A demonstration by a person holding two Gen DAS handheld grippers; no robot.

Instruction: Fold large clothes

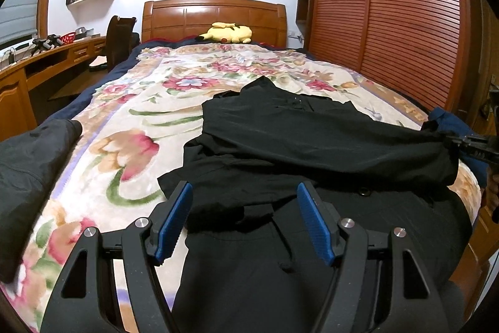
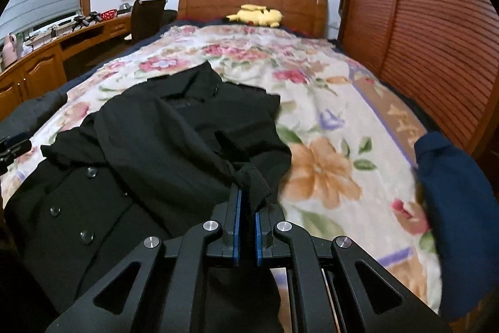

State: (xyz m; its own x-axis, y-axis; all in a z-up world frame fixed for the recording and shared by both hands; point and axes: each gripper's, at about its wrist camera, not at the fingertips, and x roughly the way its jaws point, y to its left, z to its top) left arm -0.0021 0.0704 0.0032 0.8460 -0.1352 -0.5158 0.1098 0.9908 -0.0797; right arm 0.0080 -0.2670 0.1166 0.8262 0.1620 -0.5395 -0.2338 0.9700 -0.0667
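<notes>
A large black buttoned coat (image 1: 312,139) lies spread on the floral blanket (image 1: 131,127) at the near end of the bed. My left gripper (image 1: 243,192) is open, its blue pads apart, hovering over the coat's near left part and holding nothing. My right gripper (image 2: 247,198) is shut on a bunched edge of the black coat (image 2: 174,133), with the fabric pinched between its blue pads. The right gripper (image 1: 467,145) also shows at the right edge of the left wrist view, holding that fold over the coat's body.
A dark grey garment (image 1: 34,164) lies at the bed's left edge and a navy garment (image 2: 455,198) at its right edge. A yellow plush toy (image 1: 227,33) sits by the wooden headboard. A desk and chair (image 1: 118,39) stand left, a slatted wardrobe (image 1: 389,21) right.
</notes>
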